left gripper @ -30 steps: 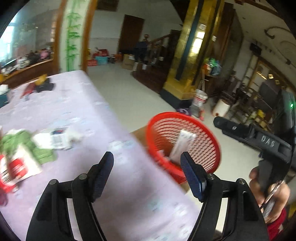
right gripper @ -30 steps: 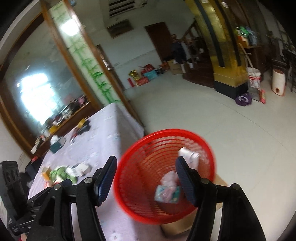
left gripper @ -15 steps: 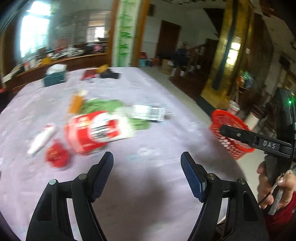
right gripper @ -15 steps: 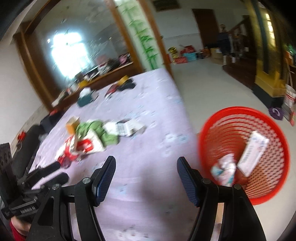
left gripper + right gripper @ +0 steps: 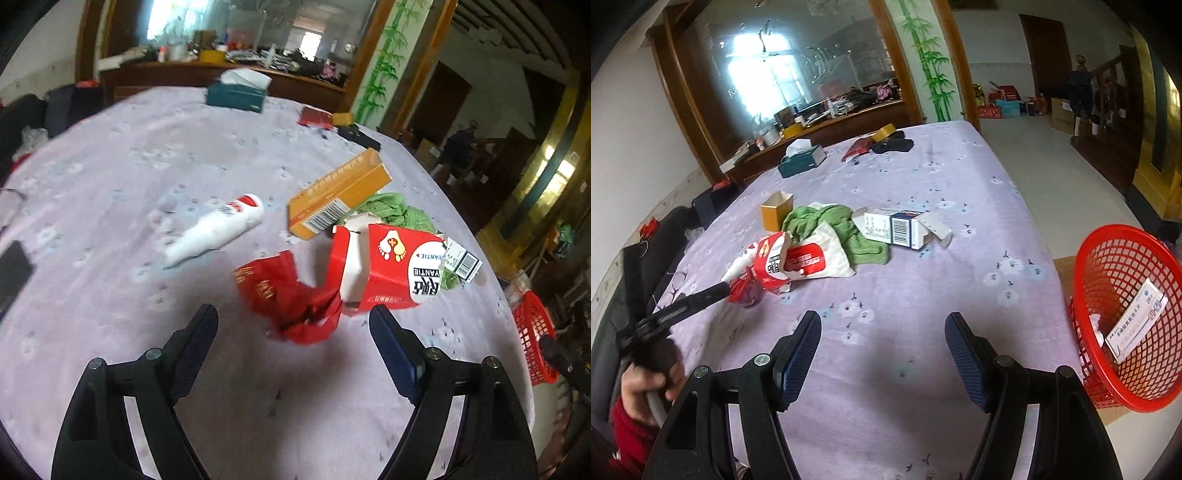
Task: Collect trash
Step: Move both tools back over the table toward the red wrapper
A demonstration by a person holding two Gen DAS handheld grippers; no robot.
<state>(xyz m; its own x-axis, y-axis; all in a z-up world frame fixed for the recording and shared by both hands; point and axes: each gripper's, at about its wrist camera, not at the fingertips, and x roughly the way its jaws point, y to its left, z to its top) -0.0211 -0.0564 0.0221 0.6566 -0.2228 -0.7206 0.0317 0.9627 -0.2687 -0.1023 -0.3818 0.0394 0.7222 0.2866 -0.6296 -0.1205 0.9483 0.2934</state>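
- Left wrist view: the left gripper (image 5: pixel 293 326) has its fingers spread wide with nothing between them, hovering low over the purple flowered tablecloth (image 5: pixel 110 184)
- Dead ahead of it, just past the fingertips and roughly centred in the gap, is a crumpled red wrapper (image 5: pixel 288 299); it's more of a wad than anything with a clear long axis, though it stretches a bit from upper left to lower right
- Touching the wrapper on the right is a torn red carton (image 5: pixel 388 269), then an orange box (image 5: pixel 338 199) lying slantwise behind it, a white tube (image 5: pixel 218 230) off to the left, and a green cloth (image 5: pixel 395 210) poking out at the back
- The red mesh basket (image 5: pixel 533 339) sits off the table's right edge, well apart from the pile
- Right wrist view: the right gripper (image 5: pixel 882 352) is also wide open and empty, over bare cloth
- From here the wrapper (image 5: pixel 744 291) is far left, right at the tip of the left tool's finger (image 5: pixel 690 301), so the left hand is clearly the nearer one
- A white-and-blue medicine box (image 5: pixel 897 227) lies flat, long axis across the view, up ahead of the right fingers but still well apart
- The basket (image 5: pixel 1126 325) is close on the right side, tilted toward the table, with a flat white box (image 5: pixel 1136 325) already in it
- My guess: left goes straight forward for the wrapper, then a long swing right to dump it
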